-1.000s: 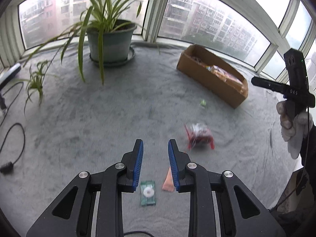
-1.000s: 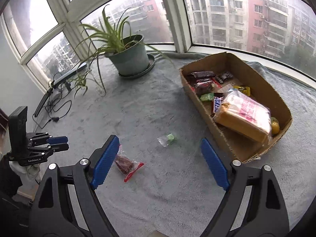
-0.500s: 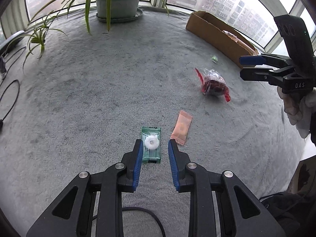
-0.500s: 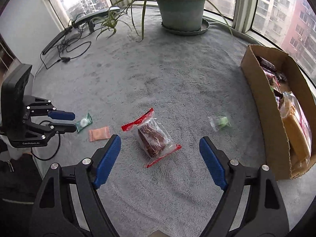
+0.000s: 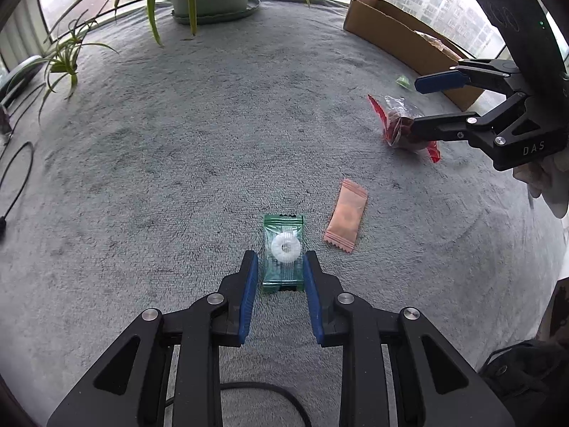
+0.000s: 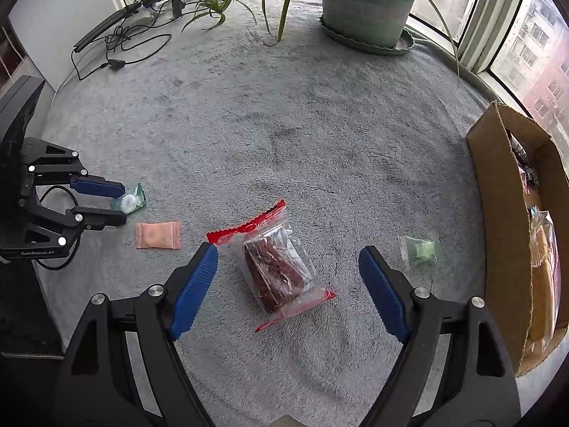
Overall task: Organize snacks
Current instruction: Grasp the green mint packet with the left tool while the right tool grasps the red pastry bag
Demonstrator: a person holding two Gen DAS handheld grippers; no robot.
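A green mint packet [image 5: 283, 249] lies flat on the grey carpet between the fingers of my left gripper [image 5: 279, 261]. The jaws stand narrowly apart and straddle it without pressing. From the right wrist view, the left gripper [image 6: 123, 203] shows at the far left beside the same packet [image 6: 132, 200]. My right gripper [image 6: 288, 254] hangs wide open over a clear, red-edged bag of dark red snack [image 6: 277, 270], one finger on each side, not touching. The left wrist view shows that gripper [image 5: 416, 106] above the bag [image 5: 394, 124].
A pink sachet [image 5: 346, 220] lies right of the mint. A small green candy [image 6: 419, 251] sits near the cardboard box [image 6: 498, 213], which holds several snacks. A potted plant [image 6: 366, 3] stands at the back, and cables [image 6: 117, 60] trail at the far left.
Both grippers have come down toward the carpet. The left now has the mint packet between its fingers. The right has swung over and rolled to hang above the red bag.
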